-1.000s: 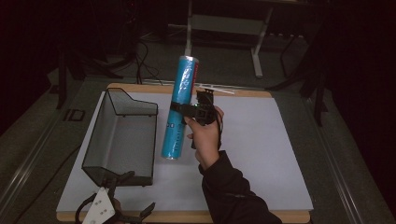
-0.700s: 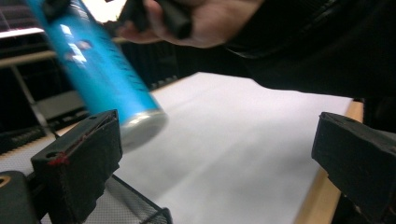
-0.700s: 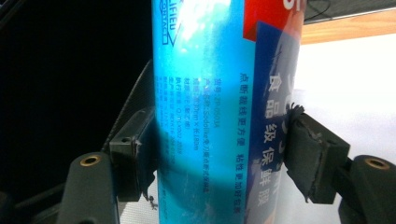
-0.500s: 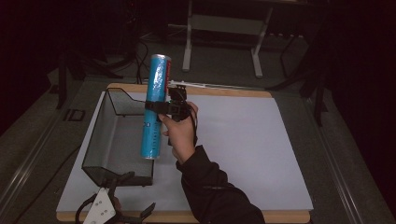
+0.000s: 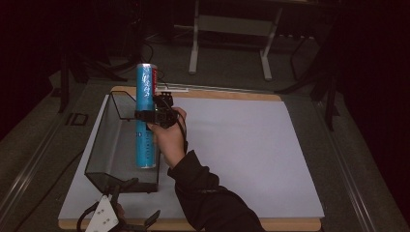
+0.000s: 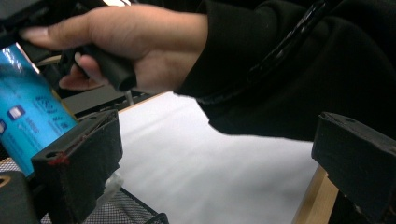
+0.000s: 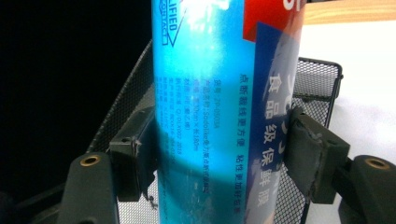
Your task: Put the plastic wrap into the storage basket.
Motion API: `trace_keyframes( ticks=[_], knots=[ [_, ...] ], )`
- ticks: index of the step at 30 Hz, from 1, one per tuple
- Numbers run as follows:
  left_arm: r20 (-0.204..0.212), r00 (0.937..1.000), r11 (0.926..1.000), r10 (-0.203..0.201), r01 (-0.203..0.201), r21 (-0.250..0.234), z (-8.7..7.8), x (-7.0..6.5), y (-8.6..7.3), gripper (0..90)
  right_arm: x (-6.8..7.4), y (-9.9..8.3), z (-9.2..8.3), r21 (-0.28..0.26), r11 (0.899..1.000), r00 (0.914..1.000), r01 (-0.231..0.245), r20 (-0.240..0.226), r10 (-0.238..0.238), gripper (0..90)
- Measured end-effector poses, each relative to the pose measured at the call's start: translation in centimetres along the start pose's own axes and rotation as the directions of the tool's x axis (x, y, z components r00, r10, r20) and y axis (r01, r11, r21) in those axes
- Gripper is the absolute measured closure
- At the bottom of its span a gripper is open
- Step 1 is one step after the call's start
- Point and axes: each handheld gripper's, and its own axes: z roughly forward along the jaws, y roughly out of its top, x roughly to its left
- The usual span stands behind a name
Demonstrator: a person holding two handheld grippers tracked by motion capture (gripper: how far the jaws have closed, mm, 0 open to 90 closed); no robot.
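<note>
Here, left of centre in the high view, the right gripper (image 5: pixel 145 116) is clamped on the blue tube (image 5: pixel 145 121), pads squeezing it near mid-length (plain in the right gripper view). The tube's long axis stands nearly upright, its lower end hanging over the open mesh basket (image 5: pixel 104 140), whether touching the floor I cannot tell. So the next move is likely straight down or a tilt to lay it inside. The left gripper (image 5: pixel 121 220) waits at the bottom edge, jaws apart, holding nothing.
</note>
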Motion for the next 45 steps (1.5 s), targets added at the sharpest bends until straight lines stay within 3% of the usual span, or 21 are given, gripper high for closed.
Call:
trace_keyframes(
  ticks=[8,17,25,37,42,45],
  knots=[
    [0.009,1.0,1.0,-0.001,0.001,0.0,0.0,0.0,0.0,2.5,-0.1,-1.2,2.2,0.067,0.998,0.9994,0.008,0.033,-0.01,32.1],
    [0.01,0.9999,1.0,0.003,-0.003,-0.002,0.0,0.0,0.0,2.5,-0.1,-3.1,4.2,0.15,0.989,0.9943,0.003,0.105,-0.019,32.1],
    [0.007,1.0,1.0,0.007,-0.007,-0.002,0.0,-0.1,0.0,2.5,-0.4,-3.6,4.9,0.166,0.986,0.9905,-0.013,0.137,-0.01,32.0],
    [0.009,0.9999,1.0,0.009,-0.009,-0.001,-0.1,-0.1,0.0,2.5,-0.8,-4.4,6.1,0.192,0.98,0.9887,-0.048,0.149,0.019,31.6],
    [0.012,0.9999,1.0,0.006,-0.006,-0.001,0.0,-0.1,0.0,2.5,-1.0,-4.4,6.3,0.186,0.981,0.9873,-0.052,0.157,0.022,31.2],
    [0.012,0.9999,1.0,0.01,-0.01,0.002,0.0,-0.1,0.0,2.5,-0.7,-4.5,6.3,0.181,0.983,0.9853,-0.022,0.171,-0.01,30.6]
  ],
)
